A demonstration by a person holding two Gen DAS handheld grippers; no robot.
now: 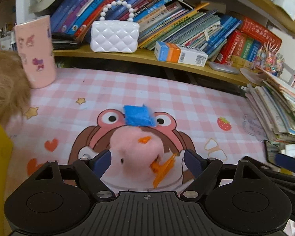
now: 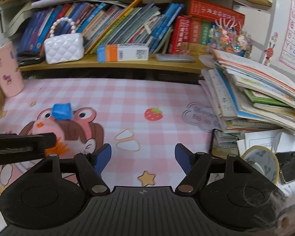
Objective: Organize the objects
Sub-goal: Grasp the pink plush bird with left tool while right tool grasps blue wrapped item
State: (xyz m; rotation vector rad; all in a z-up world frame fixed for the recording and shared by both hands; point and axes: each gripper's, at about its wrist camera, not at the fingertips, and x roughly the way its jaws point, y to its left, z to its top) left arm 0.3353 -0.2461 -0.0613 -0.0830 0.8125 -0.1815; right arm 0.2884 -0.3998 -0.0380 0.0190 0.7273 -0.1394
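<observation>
Desk: pink checked mat (image 2: 147, 98) printed with a cartoon girl, stars, hearts and a strawberry, set under a wooden shelf (image 1: 127, 56).
Shelf: leaning books (image 1: 167, 19) fill it; in front of them stand a white quilted purse (image 1: 114, 36) with a bead handle and a blue, orange and white box (image 1: 181, 54) lying flat.
Plush: a pink toy (image 1: 136, 153) with a blue square cap (image 1: 139, 116) and orange beak parts lies on the mat, on the printed girl, well in front of the purse.
Left gripper (image 1: 147, 161): its blue pads (image 1: 103, 160) stand wide on either side of the plush; the plush sits between them, but whether the pads press on it I cannot tell. In the right wrist view its black body crosses the plush from the left edge.
Right gripper (image 2: 142, 157): released, fingers (image 2: 103, 157) apart over bare mat, nothing between them; it sits to the right of the plush, with a printed star just below.
Cup: a pink cup (image 1: 36, 53) with cartoon stickers stands on the mat left of the purse, by something furry and tan.
Paper stack: a messy pile of books and papers (image 2: 255, 98) rests on the mat's right end, right of the plush.
Near the stack: a tape roll (image 2: 263, 163) and a dark phone (image 2: 291, 165) lie beside the right gripper.
</observation>
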